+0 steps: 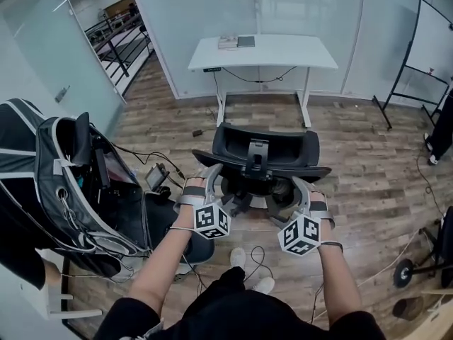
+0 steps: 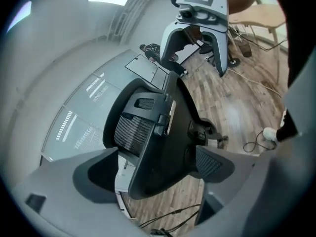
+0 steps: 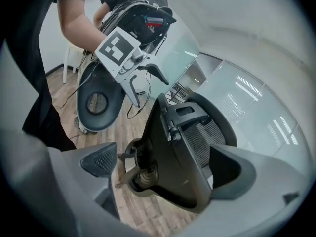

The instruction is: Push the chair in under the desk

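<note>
Left tongs (image 1: pixel 214 183) and right tongs (image 1: pixel 289 190) both gape wide, the black chair (image 1: pixel 265 149) between their jaws unclamped; white worktop (image 1: pixel 283 51) stands well beyond.

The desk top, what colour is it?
The desk top is plain white. It shows best in the head view.

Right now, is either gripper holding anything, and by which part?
Nothing is held. The left gripper and the right gripper are both open; the chair stands between each one's jaws, but no pad presses on it.
</note>
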A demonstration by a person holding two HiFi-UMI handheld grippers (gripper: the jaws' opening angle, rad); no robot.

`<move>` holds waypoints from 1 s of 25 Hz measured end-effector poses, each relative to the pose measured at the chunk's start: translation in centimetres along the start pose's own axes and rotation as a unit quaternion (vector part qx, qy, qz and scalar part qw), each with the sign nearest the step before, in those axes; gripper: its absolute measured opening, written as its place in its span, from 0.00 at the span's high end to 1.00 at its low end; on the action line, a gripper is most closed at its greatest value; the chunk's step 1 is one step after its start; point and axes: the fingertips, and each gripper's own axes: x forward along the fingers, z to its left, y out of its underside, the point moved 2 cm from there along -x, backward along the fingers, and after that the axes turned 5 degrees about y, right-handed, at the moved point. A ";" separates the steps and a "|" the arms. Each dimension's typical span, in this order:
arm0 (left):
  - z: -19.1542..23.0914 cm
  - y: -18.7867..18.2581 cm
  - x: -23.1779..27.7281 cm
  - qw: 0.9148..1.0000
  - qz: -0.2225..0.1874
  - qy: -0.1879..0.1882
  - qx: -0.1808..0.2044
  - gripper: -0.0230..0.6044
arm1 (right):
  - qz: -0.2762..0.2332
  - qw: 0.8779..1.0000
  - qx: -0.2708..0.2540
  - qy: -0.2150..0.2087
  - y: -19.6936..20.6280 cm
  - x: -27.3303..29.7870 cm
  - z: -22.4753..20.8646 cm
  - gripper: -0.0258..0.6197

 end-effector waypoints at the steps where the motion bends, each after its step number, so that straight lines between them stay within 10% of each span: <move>1: 0.1 0.1 0.3 1.000 0.005 -0.004 0.009 0.19 | 0.008 1.000 -0.012 0.003 0.3 0.3 0.1 0.08; 25: 2.1 2.1 11.6 0.994 0.011 0.045 0.101 0.19 | 0.127 0.986 -0.109 0.001 4.0 11.3 -2.9 0.08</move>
